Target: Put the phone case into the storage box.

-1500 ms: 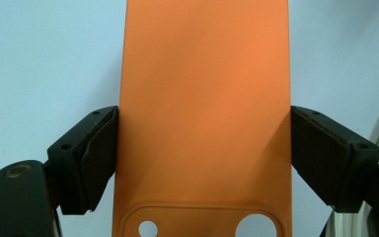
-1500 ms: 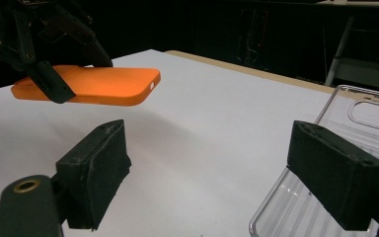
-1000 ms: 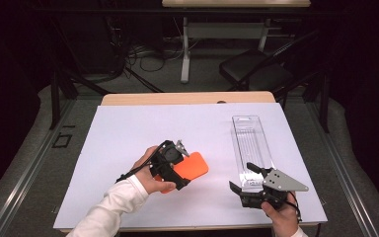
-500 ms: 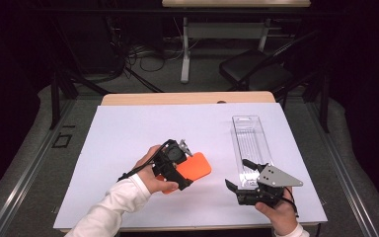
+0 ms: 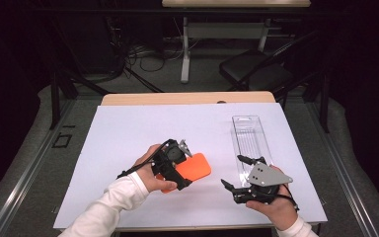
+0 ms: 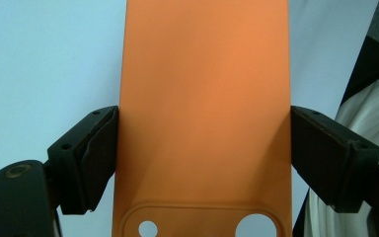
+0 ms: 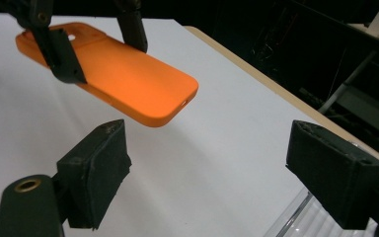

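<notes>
We've got the orange phone case point(image 5: 191, 169) clamped across its long edges in the left tool point(image 5: 177, 167), lifted just off the white surface point(image 5: 128, 138) near centre, light and bendy, while the right tool point(image 5: 234, 173) hovers open for the free end.

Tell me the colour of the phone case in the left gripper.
Plain orange phone case, clearest in the left gripper view.
</notes>
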A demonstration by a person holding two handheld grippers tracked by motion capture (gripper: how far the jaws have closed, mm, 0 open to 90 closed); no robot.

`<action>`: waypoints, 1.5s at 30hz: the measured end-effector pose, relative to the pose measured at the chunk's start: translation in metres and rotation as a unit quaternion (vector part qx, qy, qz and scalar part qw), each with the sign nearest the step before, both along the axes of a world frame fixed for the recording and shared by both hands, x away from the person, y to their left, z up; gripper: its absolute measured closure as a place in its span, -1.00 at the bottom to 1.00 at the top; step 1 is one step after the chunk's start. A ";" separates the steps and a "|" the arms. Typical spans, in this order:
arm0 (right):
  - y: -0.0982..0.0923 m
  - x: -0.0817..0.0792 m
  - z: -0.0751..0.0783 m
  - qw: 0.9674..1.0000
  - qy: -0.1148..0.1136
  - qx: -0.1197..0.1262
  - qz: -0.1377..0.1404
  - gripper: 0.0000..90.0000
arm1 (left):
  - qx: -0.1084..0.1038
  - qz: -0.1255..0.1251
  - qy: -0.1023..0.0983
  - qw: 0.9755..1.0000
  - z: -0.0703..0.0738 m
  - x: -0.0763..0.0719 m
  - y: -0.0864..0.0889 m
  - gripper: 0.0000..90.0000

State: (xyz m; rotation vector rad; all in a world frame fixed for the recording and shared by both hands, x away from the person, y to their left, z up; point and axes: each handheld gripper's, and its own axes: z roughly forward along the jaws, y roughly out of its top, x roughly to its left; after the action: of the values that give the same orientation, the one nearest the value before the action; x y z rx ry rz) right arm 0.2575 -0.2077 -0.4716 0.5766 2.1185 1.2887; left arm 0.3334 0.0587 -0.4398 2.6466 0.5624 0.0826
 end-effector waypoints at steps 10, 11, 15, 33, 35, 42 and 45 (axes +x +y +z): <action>0.021 -0.004 0.001 0.990 -0.071 -0.117 0.037 -0.65 | 0.005 -0.006 0.001 1.000 0.002 -0.001 -0.003 -0.65; 0.023 -0.004 0.001 0.988 -0.077 -0.126 0.043 -0.65 | 0.005 -0.006 0.000 1.000 0.002 -0.001 -0.003 -0.65; 0.029 -0.005 0.000 0.981 -0.094 -0.156 0.058 -0.65 | 0.004 -0.009 0.002 1.000 0.003 -0.001 -0.004 -0.65; 0.049 -0.011 -0.011 0.943 -0.190 -0.257 0.091 -0.46 | -0.005 -0.009 0.018 1.000 0.004 -0.001 -0.009 -0.65; 0.050 -0.012 -0.011 0.937 -0.201 -0.272 0.090 -0.42 | -0.005 -0.009 0.018 1.000 0.003 -0.001 -0.010 -0.65; 0.052 -0.011 -0.013 0.931 -0.211 -0.285 0.089 -0.35 | -0.006 -0.012 0.017 1.000 0.004 -0.002 -0.013 -0.65; 0.054 -0.012 -0.014 0.928 -0.215 -0.289 0.090 -0.30 | -0.007 -0.015 0.017 1.000 0.004 -0.002 -0.014 -0.65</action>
State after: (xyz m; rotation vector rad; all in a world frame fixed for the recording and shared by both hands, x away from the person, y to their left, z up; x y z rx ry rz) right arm 0.2455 -0.1542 -0.4860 -0.1464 2.0534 0.7181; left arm 0.3316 0.0447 -0.4357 2.6456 0.5329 0.0236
